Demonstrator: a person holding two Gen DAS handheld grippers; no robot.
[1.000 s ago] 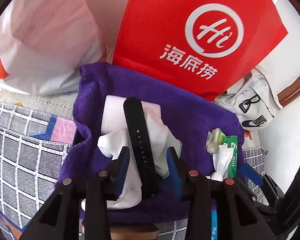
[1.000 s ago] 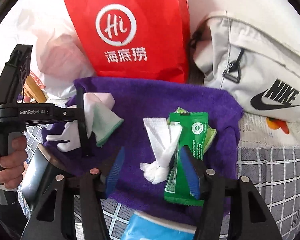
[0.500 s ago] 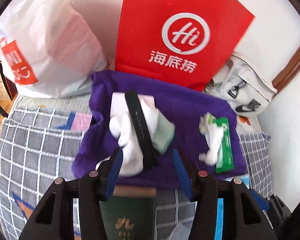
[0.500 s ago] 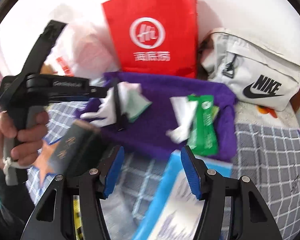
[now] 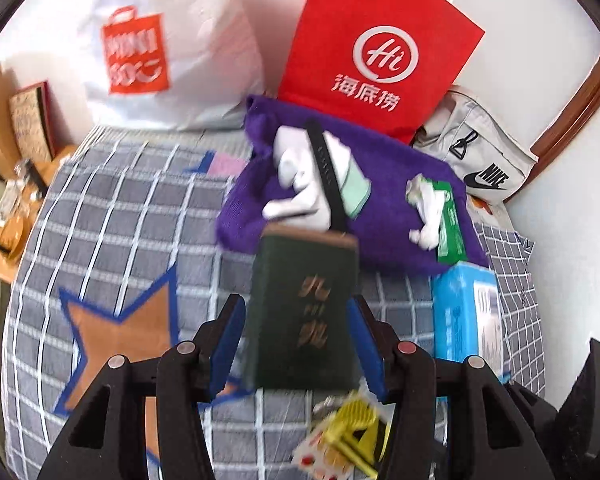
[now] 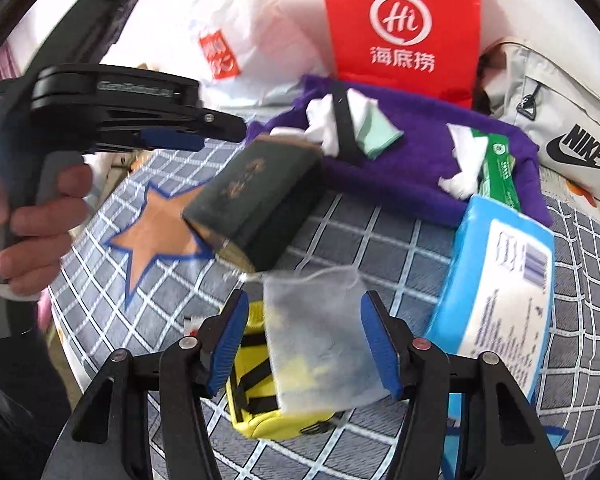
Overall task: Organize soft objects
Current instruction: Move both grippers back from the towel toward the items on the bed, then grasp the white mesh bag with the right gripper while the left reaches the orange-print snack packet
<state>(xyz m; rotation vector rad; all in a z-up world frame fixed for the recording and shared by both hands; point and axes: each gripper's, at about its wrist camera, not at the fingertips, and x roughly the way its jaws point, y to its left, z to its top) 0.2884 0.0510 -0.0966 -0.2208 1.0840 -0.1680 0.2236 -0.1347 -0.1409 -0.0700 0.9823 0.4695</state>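
Nearest the right gripper (image 6: 302,344), a thin translucent sachet (image 6: 320,340) lies between spread jaws that have just been closing a little; whether the pads touch it cannot be told. Under it sits a yellow pouch (image 6: 260,396), with a blue tissue pack (image 6: 496,292) just to the right. The left gripper (image 5: 296,340), jaws spread after opening, frames a dark green booklet (image 5: 304,312); the right view shows those jaws apart from it, so nothing is pinched. Both grippers look ready to pick the next loose item.

Farther on, the purple towel (image 5: 384,216) serves as the gathering spot: on it lie a white glove (image 5: 300,184) crossed by a black strap (image 5: 326,176), and near the other edge a crumpled tissue (image 5: 424,212) against a green packet (image 5: 448,224).

Everything rests on a bed with a grey checked cover (image 5: 112,208) bearing an orange star. Behind, against a white wall, stand a red bag (image 5: 376,48), a white shopping bag (image 5: 160,40) and a grey waist bag (image 5: 476,160)
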